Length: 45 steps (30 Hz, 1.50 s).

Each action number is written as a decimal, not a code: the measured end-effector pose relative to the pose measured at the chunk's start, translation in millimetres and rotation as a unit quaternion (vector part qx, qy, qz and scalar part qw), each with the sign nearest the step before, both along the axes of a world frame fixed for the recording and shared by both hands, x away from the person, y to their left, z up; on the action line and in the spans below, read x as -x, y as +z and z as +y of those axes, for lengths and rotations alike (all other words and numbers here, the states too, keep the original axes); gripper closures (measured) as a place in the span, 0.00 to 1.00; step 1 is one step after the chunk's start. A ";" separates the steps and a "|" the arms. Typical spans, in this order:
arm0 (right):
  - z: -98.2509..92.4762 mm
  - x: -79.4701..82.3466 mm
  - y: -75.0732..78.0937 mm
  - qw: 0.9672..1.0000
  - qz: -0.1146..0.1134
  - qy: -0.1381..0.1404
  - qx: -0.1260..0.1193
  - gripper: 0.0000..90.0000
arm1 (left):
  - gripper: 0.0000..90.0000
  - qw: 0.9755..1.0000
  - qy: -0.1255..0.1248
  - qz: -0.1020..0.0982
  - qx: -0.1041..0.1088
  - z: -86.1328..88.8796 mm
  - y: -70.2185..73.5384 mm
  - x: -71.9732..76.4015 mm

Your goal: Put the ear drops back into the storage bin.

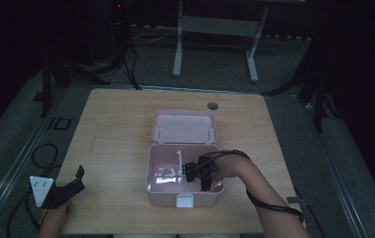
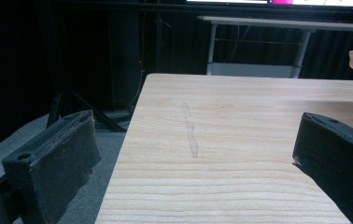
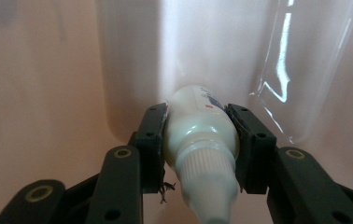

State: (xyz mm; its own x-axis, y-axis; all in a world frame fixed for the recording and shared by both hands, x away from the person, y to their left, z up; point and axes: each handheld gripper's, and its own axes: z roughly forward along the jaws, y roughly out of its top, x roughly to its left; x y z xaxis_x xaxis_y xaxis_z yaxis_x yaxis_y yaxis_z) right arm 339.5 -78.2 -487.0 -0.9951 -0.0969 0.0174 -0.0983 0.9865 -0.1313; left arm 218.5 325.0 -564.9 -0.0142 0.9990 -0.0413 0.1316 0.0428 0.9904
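Black and idle, the left gripper [image 1: 71, 187] rests at the pale wooden table [image 1: 116, 124]'s near-left corner, jaws spread on nothing — likely parked clear. Inside the open pink plastic box [image 1: 183, 201], the right gripper [image 3: 198, 140] clamps a small white squeeze bottle [image 3: 198, 121] — glossy, ridged cap toward the camera.

We cannot read the small print on the white bottle [image 3: 198, 130]; its nozzle tip runs off the bottom edge. Inside the pink box [image 1: 183, 198], the clear item [image 1: 164, 173] is too small to identify.
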 end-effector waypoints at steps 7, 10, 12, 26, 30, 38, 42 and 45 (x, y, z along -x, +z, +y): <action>1.6 -3.2 -8.2 1.000 -0.001 -0.010 0.010 0.66 | 0.00 1.000 0.000 -0.001 0.000 -0.1 0.0 0.1; 1.9 -3.2 -9.1 1.000 0.000 -0.011 0.010 0.66 | 0.00 1.000 -0.001 0.000 -0.001 0.0 0.0 0.0; 1.4 -3.7 -8.9 1.000 0.005 -0.011 0.011 0.66 | 0.00 1.000 -0.001 0.000 -0.001 0.0 0.0 0.0; -5.4 -1.3 37.2 0.999 -0.012 -0.018 -0.033 0.58 | 0.00 1.000 0.000 0.001 -0.001 -0.2 0.0 -0.1; -8.4 2.2 53.1 0.998 -0.017 -0.015 -0.052 0.57 | 0.00 1.000 0.001 0.001 -0.002 -0.2 0.0 -0.1; -16.9 4.0 79.3 0.997 -0.034 -0.028 -0.068 0.48 | 0.00 1.000 0.001 0.001 -0.002 -0.3 0.0 -0.1; -23.1 1.3 90.6 0.994 -0.050 -0.046 -0.089 0.35 | 0.00 1.000 0.001 0.000 -0.002 -0.3 0.0 -0.1; -32.0 0.0 99.7 0.991 -0.049 -0.053 -0.115 0.24 | 0.00 1.000 0.001 0.000 -0.002 -0.1 0.0 -0.1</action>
